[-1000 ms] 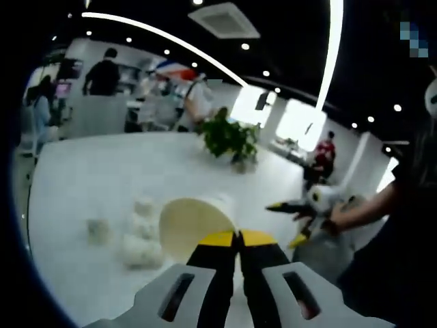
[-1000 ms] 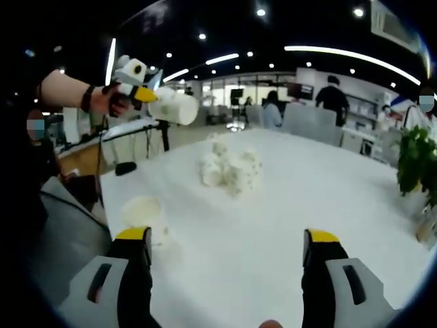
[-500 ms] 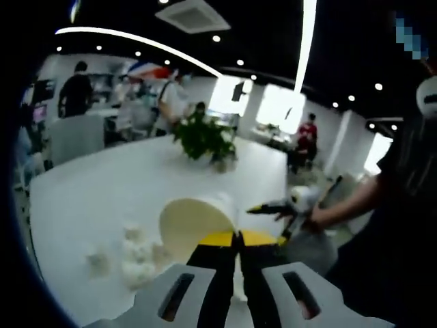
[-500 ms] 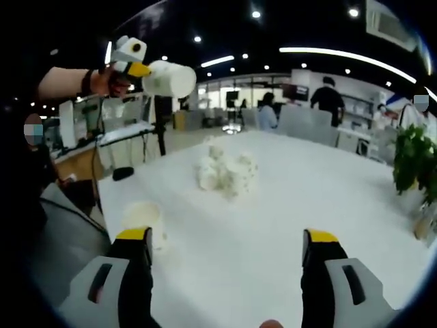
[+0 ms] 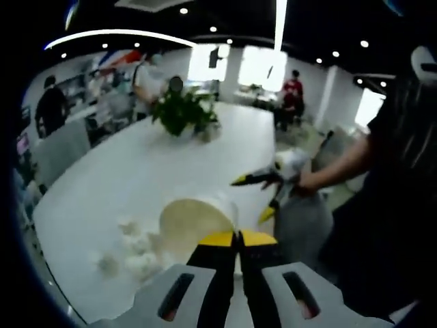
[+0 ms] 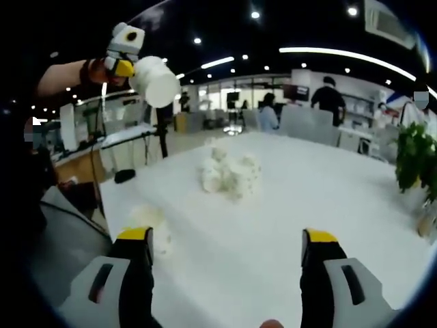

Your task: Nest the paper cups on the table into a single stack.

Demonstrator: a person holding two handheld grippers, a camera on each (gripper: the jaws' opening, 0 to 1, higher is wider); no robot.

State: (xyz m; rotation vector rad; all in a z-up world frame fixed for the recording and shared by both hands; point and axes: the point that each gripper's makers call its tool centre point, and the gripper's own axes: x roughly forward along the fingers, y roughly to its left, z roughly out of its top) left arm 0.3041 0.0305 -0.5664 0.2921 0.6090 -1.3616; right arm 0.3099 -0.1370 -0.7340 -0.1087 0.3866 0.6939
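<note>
Left gripper view: the left gripper (image 5: 237, 237) is clenched on the rim of a cream round paper cup (image 5: 192, 225), which sits at 11 o'clock from the jaw tips, raised above the white table (image 5: 136, 184). Right gripper (image 6: 227, 238) hangs released over the table. A blurred cluster of white paper cups (image 6: 230, 172) lies at 12 o'clock; their number is unclear.

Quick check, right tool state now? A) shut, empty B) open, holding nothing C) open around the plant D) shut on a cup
B: the right tool has its yellow-tipped jaws spread wide over the white table with nothing between them; the left tool holds the paper cup.
</note>
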